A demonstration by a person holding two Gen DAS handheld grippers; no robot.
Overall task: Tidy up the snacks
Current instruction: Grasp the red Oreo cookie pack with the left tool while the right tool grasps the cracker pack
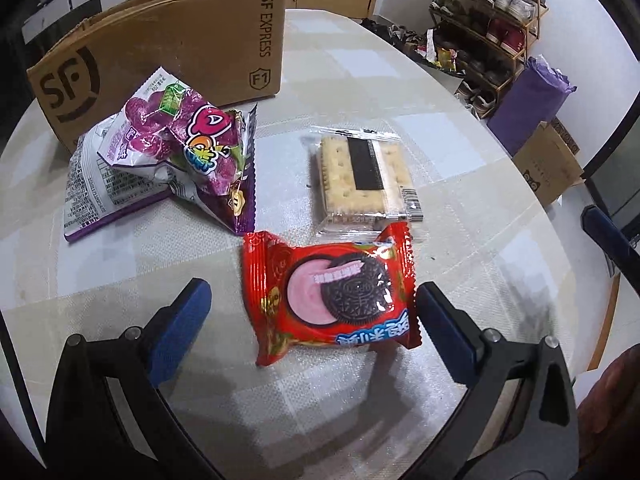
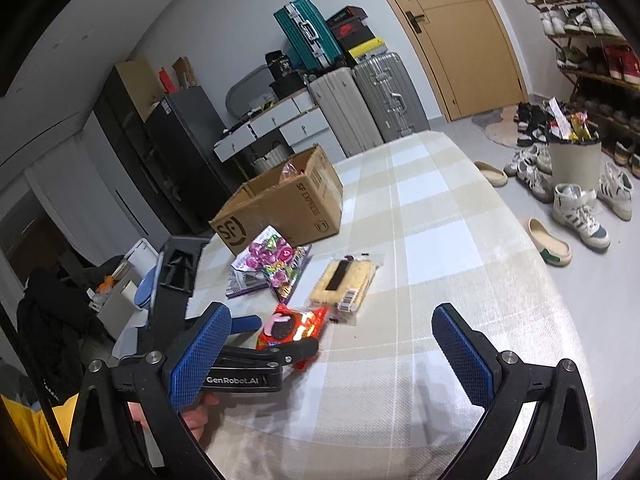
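A red cookie packet lies on the checked tablecloth between the fingers of my open left gripper; the right blue pad is at the packet's edge, the left pad apart from it. Beyond lie a clear cracker pack and a purple candy bag. An open SF Express cardboard box stands behind them with a snack inside. In the right wrist view my right gripper is open and empty, above the table; the left gripper straddles the red packet there.
The table is round-edged, covered by a beige and white cloth. Off the right edge are shoes, a shoe rack, a purple bag and a small carton. Suitcases and a fridge stand behind the box.
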